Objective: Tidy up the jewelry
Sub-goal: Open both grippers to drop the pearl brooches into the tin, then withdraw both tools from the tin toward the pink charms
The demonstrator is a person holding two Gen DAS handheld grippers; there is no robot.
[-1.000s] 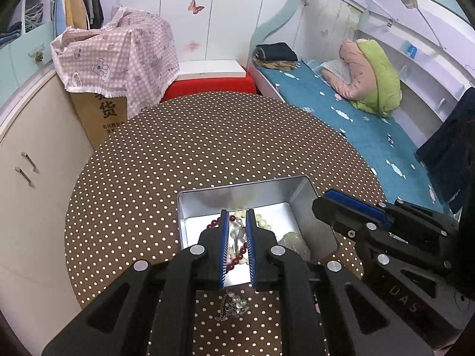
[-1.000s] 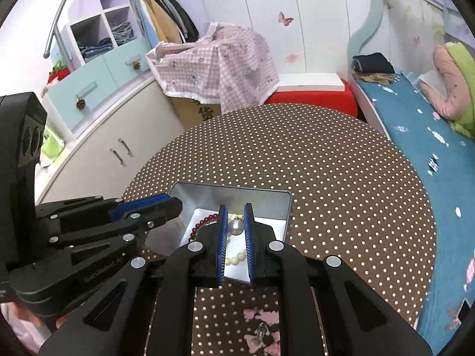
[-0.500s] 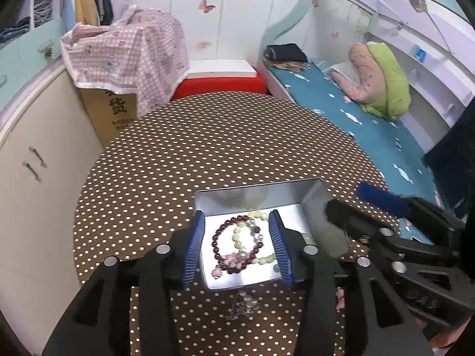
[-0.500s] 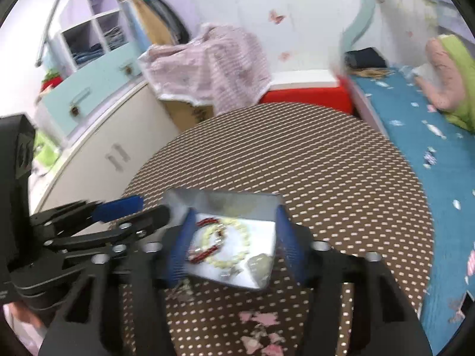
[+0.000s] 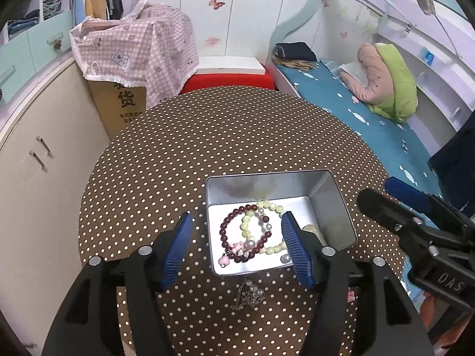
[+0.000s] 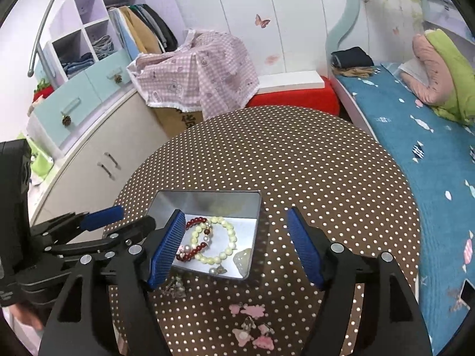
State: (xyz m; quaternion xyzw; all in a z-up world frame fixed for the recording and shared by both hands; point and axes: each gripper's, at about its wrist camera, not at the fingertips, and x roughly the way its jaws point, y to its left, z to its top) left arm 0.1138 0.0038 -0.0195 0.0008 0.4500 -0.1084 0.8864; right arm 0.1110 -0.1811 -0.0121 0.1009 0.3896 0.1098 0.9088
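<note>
A silver tin (image 5: 267, 184) stands open on the round dotted table (image 5: 237, 133). In it lie a dark red bead bracelet (image 5: 228, 222), a pale yellow bead bracelet (image 5: 274, 207) and a pale stone (image 5: 313, 231). My left gripper (image 5: 237, 225) hovers over the tin's near left part, jaws opening, nothing pressed between the pads. My right gripper (image 6: 234, 216) hangs over the tin (image 6: 207, 201) too, jaws opening and empty, above the red bracelet (image 6: 193, 222) and yellow bracelet (image 6: 231, 237). A silver chain with pearls (image 5: 249, 293) lies in front of the tin.
Pink charm pieces (image 6: 252, 311) lie on the table near its front edge. Beyond the table stand a cardboard box under a pink checked cloth (image 5: 139, 53), a red stool (image 5: 228, 81), a cabinet (image 5: 38, 154) at left and a bed (image 5: 371, 112) at right.
Both grippers went from shut to open. The red bracelet left my left gripper and the pearl-and-yellow bracelet left my right one; both now lie in the tin.
</note>
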